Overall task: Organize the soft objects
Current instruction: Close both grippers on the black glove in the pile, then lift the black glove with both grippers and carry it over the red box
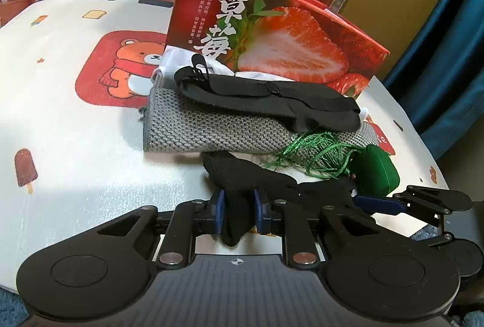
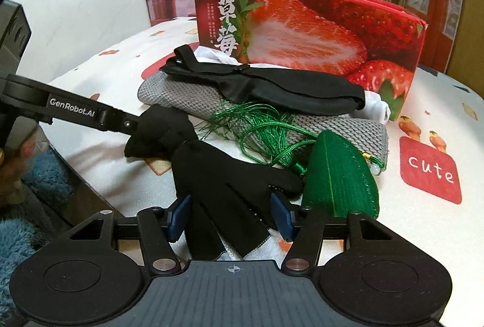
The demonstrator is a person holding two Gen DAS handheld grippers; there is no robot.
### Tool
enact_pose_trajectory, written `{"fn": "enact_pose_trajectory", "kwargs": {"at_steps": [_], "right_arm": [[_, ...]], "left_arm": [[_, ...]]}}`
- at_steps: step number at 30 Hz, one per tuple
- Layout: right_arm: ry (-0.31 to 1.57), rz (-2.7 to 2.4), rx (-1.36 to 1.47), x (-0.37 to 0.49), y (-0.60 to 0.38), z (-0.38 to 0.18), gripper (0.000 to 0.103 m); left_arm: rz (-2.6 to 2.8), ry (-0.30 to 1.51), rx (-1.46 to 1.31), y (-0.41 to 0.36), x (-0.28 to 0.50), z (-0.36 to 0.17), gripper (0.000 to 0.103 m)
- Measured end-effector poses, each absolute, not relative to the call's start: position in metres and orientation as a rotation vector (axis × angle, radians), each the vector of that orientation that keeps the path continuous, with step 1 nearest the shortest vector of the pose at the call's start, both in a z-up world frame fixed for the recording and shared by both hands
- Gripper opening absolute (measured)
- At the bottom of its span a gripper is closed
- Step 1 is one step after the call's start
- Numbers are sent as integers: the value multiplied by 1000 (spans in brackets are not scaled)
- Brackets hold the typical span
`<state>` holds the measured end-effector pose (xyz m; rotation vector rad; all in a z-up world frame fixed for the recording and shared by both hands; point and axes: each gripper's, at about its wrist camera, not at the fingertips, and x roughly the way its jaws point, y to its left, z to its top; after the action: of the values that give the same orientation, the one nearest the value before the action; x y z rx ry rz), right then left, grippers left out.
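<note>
1. The left gripper (image 1: 239,213) is clenched on one end of a black glove (image 1: 257,178); its blue pads (image 1: 220,212) pinch the knit, and a bit of the fabric hangs below them.
2. The right gripper (image 2: 233,215) straddles the glove's (image 2: 217,175) other end, where the fingers are. Its pads (image 2: 279,215) sit at either side of the fingers, but I cannot tell whether they press the cloth.
3. The glove lies stretched between the two tools on the table (image 1: 75,145), which has a white cover with cartoon prints, near the edge closest to the person.
4. At about 1 o'clock from the glove in the left view sits a green pouch (image 1: 376,172), its tassel (image 1: 317,157) spilling toward the glove.
5. At 12 o'clock, just behind the glove, is a grey knit (image 1: 211,127), folded flat.
6. A black eye mask (image 1: 281,103) with straps lies on top of the grey knit.
7. White cloth (image 1: 172,60) peeks out behind the mask.
8. A red strawberry box (image 1: 287,36) stands upright at the back, touching the pile.
</note>
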<state>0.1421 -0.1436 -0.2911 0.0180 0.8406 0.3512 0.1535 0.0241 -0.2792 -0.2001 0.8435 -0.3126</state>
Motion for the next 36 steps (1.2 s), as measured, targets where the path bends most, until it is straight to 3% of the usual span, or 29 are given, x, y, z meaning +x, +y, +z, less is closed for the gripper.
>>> {"fn": "enact_pose_trajectory", "kwargs": {"at_steps": [3, 7, 11, 36], "right_arm": [[844, 357, 7, 141, -142, -291, 46], [849, 386, 10, 141, -139, -290, 25], [848, 403, 23, 142, -139, -288, 19], [528, 387, -13, 149, -162, -202, 16]], "left_arm": [[-308, 845, -206, 26, 152, -279, 19], [-296, 834, -210, 28, 147, -275, 14], [-292, 780, -195, 28, 138, -260, 8], [-332, 495, -165, 25, 126, -168, 7]]}}
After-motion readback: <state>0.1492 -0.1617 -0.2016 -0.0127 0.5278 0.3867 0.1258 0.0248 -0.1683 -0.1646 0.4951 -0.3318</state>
